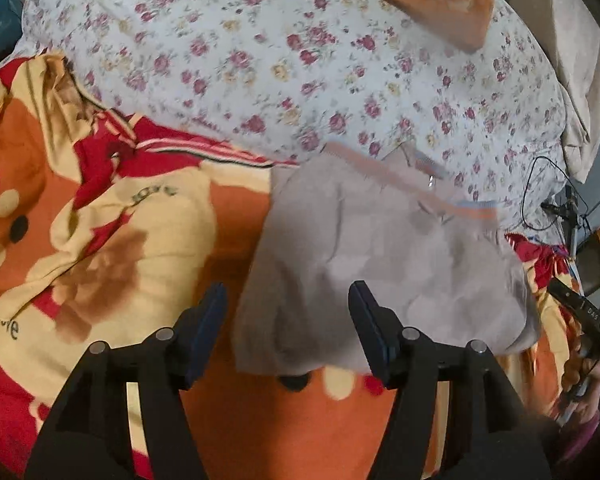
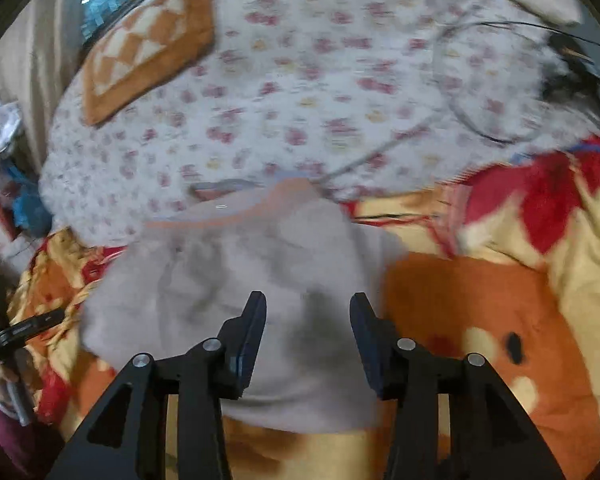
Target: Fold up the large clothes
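Your left gripper (image 1: 288,312) and right gripper (image 2: 308,328) both hang part-open and empty over the folded pale grey fleece garment (image 1: 380,256), which lies flat on the orange-and-red patterned bed blanket (image 1: 100,220), released to settle.

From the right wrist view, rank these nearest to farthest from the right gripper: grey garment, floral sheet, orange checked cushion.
Right gripper:
1. Grey garment, directly under the fingers.
2. Floral sheet, beyond the garment.
3. Orange checked cushion, far upper left.
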Tool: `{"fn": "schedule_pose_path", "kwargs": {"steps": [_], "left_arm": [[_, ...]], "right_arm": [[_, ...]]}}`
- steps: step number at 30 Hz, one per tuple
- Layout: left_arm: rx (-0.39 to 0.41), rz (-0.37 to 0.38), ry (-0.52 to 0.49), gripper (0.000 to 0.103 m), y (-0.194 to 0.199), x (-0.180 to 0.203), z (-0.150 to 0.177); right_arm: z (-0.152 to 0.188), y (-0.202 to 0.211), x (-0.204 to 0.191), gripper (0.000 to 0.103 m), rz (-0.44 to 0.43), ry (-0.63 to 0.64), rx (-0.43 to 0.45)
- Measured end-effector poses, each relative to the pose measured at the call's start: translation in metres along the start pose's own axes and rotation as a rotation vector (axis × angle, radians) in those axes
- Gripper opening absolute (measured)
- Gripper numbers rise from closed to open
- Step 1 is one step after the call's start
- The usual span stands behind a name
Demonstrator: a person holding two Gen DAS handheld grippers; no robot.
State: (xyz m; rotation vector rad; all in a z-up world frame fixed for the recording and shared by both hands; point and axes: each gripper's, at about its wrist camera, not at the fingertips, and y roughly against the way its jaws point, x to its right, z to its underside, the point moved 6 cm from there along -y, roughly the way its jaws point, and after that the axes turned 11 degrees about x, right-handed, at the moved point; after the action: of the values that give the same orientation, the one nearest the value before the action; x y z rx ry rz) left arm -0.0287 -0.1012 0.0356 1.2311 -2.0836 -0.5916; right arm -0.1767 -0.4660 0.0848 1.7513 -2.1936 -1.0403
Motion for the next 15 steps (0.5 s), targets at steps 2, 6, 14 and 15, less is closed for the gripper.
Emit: {"fn": "schedule_pose_path", "kwargs": {"steps": [2, 6, 14, 15], "left_arm": [[-0.002, -0.022, 0.017, 0.064, -0.012, 0.007, -0.002], [-0.048, -0.087, -0.011, 0.064, -0.049, 0.017, 0.01], [-0.083, -0.163, -0.095, 0.074, -0.081, 0.008, 0.027], [-0.091, -0.166, -0.088, 0.074, -0.083, 0.004, 0.026]], "right_arm": [[-0.001, -0.023, -0.028, 0.046, -0.065, 0.005, -0.041], [0.011, -0.086, -0.085, 0.046, -0.091, 0.107, -0.112], [0.032, -0.198, -0.08, 0.044, 0.146, 0.248, -0.181], [0.033, -0.202, -0.076, 0.045, 0.14, 0.23, -0.177]]}}
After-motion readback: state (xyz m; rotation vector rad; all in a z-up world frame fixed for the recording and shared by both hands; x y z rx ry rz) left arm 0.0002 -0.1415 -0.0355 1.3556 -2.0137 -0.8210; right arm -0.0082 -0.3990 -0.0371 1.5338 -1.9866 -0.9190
